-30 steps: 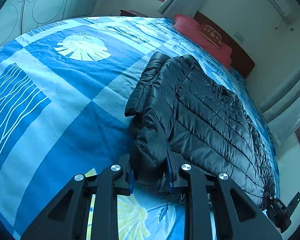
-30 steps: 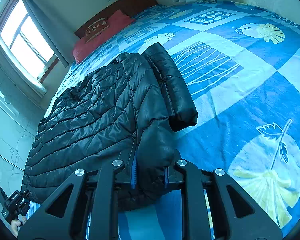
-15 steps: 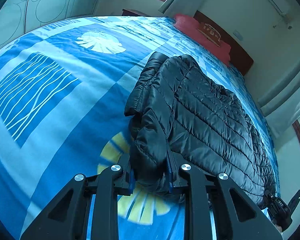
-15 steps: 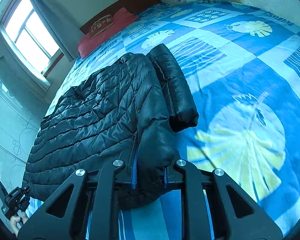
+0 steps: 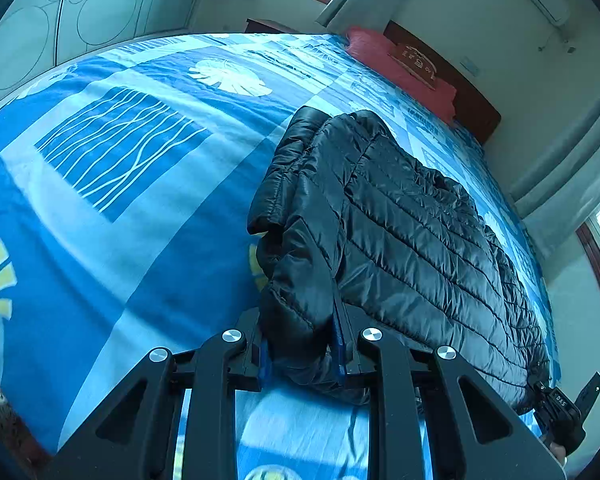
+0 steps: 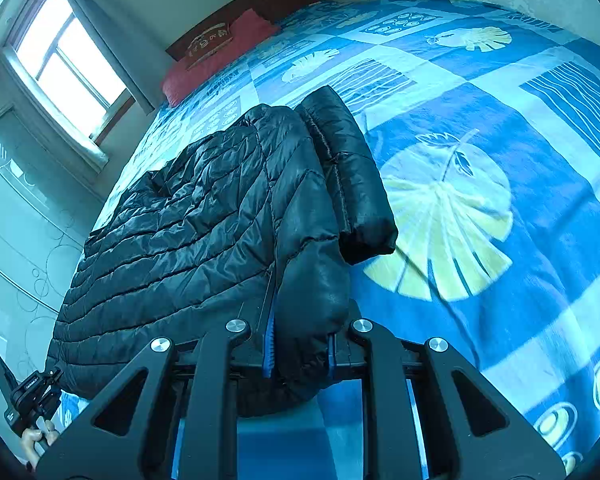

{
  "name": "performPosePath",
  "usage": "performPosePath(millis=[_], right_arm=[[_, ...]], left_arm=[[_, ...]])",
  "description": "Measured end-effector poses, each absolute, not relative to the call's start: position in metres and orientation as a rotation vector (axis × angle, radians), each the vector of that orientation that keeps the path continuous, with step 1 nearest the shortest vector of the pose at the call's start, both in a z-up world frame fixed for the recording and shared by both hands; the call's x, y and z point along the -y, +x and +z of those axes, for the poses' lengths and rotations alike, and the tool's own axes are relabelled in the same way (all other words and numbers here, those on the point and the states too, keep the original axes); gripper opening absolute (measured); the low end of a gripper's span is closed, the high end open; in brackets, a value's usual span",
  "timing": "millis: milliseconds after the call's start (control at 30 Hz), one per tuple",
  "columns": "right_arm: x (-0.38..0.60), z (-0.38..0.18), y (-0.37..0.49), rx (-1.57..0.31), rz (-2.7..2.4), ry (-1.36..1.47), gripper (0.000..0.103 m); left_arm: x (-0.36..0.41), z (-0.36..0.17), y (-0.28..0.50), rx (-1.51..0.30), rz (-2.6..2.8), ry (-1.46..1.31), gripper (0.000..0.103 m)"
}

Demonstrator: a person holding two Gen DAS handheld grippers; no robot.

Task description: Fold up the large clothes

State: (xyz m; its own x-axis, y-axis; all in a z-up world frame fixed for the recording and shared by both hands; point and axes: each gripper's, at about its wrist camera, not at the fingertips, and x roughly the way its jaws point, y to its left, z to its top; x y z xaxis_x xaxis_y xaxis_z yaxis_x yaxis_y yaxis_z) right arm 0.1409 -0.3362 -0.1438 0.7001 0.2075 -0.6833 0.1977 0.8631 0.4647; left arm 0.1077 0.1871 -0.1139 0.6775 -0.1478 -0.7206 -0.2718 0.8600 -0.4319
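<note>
Black quilted nylon is bunching between the blue pads of the left gripper (image 5: 302,354), whose jaws are standing nearly closed and pinching a thick fold at one near corner of the puffer jacket (image 5: 412,240). The right gripper (image 6: 298,350) is doing the same at the other near corner, its pads pressing into a puffy roll of the jacket's edge. Between the two grips the jacket is hanging in a sagging span, its far part lying on the blue patterned bedspread (image 5: 120,168), with one sleeve (image 6: 352,176) folded along the side and its cuff dangling free. A red pillow (image 6: 220,56) is sitting well apart at the headboard, under the window (image 6: 68,60).

The jacket is looking light and soft, with no stiffness of its own, so it is probably going to droop wherever it is not supported. Its shell is shining, which suggests a slippery surface that could creep out of a shallow pinch. Taking hold deep on a seamed hem or corner, with several layers gathered, seems the safest choice; the loose sleeve may swing out during a fold.
</note>
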Motion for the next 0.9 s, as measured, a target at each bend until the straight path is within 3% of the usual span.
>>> performPosePath(millis=[267,400,500,633,900], right_arm=[[0.337,-0.150,0.118,-0.822,0.013,0.548,0.018],[0.342,-0.162,0.119,-0.838,0.011,0.596,0.024],[0.346,-0.162,0.118,-0.844,-0.008,0.607,0.033],[0.351,-0.161,0.111,-0.844,-0.024,0.625,0.043],[0.365,-0.154,0.094,-0.836,-0.058,0.630,0.056]], left_arm=[[-0.194,-0.122,0.093,-0.850,0.066,-0.557,0.024],[-0.196,-0.132,0.095,-0.872,0.061,-0.559,0.026],[-0.200,-0.133,0.093,-0.877,0.065,-0.558,0.036],[-0.206,-0.130,0.088,-0.878,0.096,-0.542,0.059],[-0.224,-0.134,0.071,-0.879,0.107,-0.549,0.071]])
